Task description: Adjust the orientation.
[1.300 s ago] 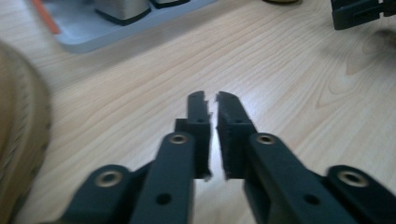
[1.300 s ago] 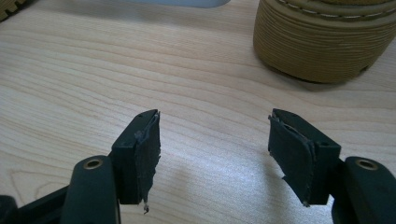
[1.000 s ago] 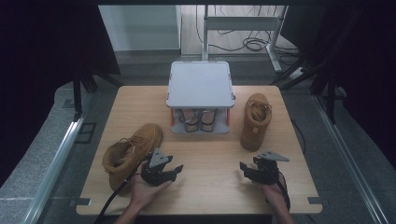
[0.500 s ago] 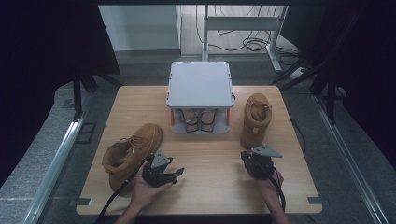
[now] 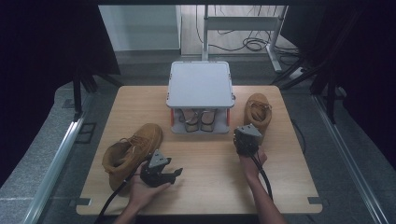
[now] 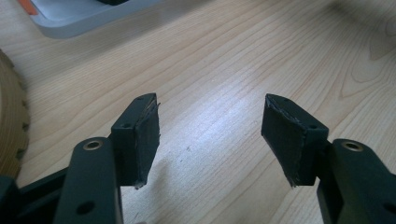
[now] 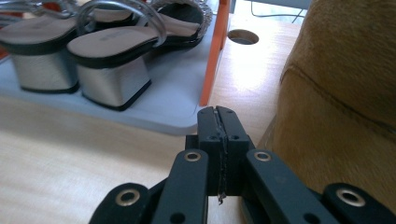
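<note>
The right gripper (image 7: 218,126), fingers pressed together on nothing, is held beside the boot (image 5: 258,112); soft suede, best gripped at the collar.

The left gripper (image 6: 212,135), fingers parted, is held empty.

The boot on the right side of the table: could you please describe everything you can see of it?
The right boot is a tan, suede-looking ankle boot with stitched seams, standing upright on its sole on the wooden table, beside the grey shoe rack. Its opening faces up and laces show across the front. The right gripper, jaws shut and empty, sits just before it; whether they touch is unclear.
</note>
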The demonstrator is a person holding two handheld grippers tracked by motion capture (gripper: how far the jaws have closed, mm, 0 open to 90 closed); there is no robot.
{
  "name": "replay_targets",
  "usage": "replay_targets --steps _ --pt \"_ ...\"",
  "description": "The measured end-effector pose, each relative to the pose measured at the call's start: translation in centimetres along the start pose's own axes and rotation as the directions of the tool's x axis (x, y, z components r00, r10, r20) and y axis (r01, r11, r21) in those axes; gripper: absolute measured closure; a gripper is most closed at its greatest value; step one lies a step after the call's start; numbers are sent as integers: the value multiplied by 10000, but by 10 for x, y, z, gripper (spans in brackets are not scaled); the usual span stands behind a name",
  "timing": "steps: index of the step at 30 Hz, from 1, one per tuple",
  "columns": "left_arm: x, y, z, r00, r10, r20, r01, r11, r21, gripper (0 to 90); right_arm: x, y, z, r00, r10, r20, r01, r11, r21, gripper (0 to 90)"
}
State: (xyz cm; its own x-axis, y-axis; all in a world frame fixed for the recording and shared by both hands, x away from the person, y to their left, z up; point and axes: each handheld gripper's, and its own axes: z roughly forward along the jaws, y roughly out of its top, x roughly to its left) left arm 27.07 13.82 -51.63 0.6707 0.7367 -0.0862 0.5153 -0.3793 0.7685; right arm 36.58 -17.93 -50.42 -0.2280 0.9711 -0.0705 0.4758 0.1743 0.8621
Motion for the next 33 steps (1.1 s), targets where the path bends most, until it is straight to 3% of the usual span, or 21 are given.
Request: replay_targets --steps 8,12,17,33 --pt "1 -2 2 10000 -47 -3 47 10000 87 374 -5 2 13 9979 -190 616 182 9997 133 896" --pt "1 -2 0 9997 -133 -224 128 9997 -203 384 -11 2 15 9968 -58 799 42 9998 200 897" --pt "3 -1 -3 9990 -391 -214 382 9984 -428 383 -12 1 15 9971 -169 742 155 9997 196 897" --pt "5 -4 -4 9988 -445 -189 438 9985 -336 383 -23 -2 2 9986 -359 401 350 9992 212 899"
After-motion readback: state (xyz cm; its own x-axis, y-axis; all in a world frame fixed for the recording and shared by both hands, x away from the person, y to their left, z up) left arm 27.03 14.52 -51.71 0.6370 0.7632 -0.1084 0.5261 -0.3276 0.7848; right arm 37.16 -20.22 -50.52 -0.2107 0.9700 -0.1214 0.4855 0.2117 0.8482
